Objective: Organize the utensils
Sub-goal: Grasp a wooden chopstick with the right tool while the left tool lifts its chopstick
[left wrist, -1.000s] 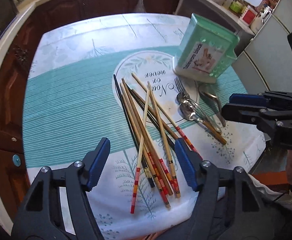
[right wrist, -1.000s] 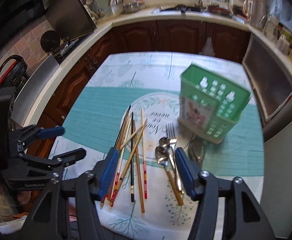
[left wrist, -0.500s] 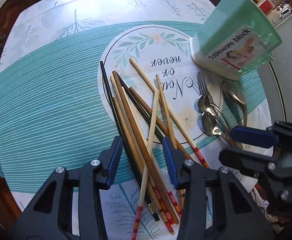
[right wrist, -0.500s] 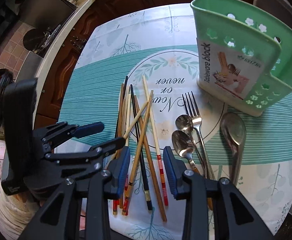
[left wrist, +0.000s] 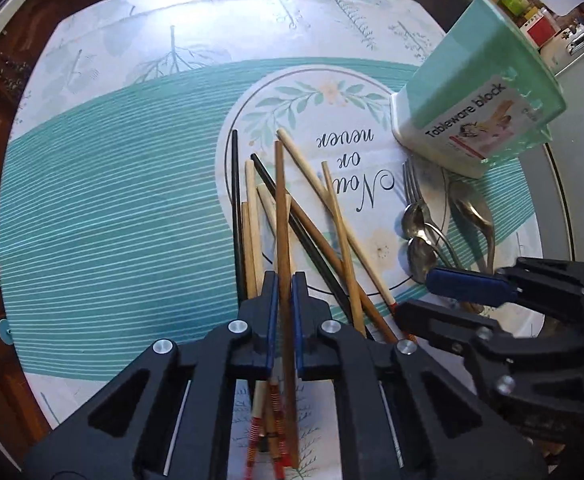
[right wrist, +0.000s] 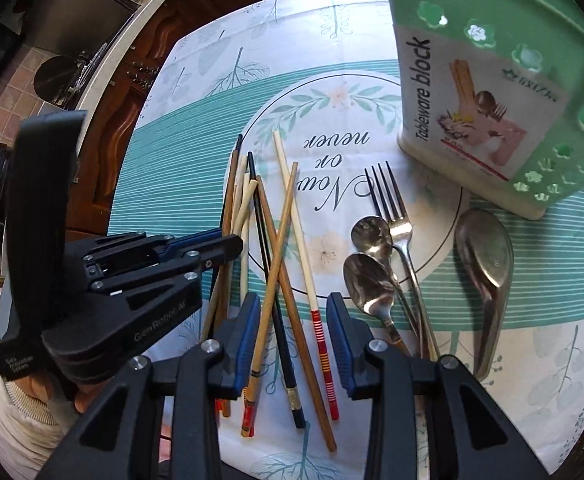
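Chopsticks, a loose pile of wooden and black sticks, lie crossed at centre frame in both views on the white and teal printed tablecloth. Left gripper, lower centre of its own view, has its blue-padded jaws drawn in tight on one long brown wooden chopstick; the stick runs straight up between the pads toward the printed circle. In the right wrist view the same gripper reaches in from the left edge over the left side of the pile.

Right gripper, bottom centre of its view, stands with jaws apart, straddling the lower ends of several sticks; whether the pads touch any, cannot tell. It holds nothing.

Right of the pile: a steel fork and two small steel spoons, handles overlapping, then a larger steel spoon lying apart from them at lower right. Mint-green plastic utensil holder labelled "Tableware block" stands upper right, just beyond the cutlery.
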Available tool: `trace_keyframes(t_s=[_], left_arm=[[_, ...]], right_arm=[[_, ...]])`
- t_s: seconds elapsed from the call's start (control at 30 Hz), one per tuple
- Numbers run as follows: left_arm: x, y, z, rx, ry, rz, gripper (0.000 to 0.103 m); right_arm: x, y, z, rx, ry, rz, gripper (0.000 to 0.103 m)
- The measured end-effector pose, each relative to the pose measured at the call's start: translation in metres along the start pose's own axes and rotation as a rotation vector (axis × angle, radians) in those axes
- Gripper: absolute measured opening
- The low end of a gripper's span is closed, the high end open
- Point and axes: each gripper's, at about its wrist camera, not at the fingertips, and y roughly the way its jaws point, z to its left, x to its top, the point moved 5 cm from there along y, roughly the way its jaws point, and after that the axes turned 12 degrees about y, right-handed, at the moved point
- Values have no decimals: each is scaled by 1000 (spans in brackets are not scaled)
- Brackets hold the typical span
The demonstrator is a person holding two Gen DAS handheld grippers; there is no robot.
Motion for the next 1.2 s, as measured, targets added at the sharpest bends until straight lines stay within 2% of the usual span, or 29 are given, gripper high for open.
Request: trace_keyframes(t_s=[0.2, 0.3, 0.43, 0.53, 0.8, 1.03, 1.2], left_arm=[[-7, -20, -1, -24, -10, -54, 4], [-22, -31, 6, -36, -18, -73, 4], [-41, -52, 12, -50, -33, -96, 4], [-51, -66, 18, -52, -42, -110, 4], [-63, -74, 26, -67, -65, -117, 4], [-62, -75, 23, -65, -67, -120, 4], [-63, -80, 22, -64, -70, -128, 4]], right_arm=[[7, 12, 14, -8, -19, 7, 34], [9, 22, 21, -9, -24, 20, 25], [12, 35, 29, -32, -28, 28, 23], [13, 41, 35, -23, -30, 42, 16], [8, 56, 38, -36, -14, 78, 8], [8, 65, 41, -86, -18, 72, 7], [5, 68, 52, -206, -108, 35, 5]])
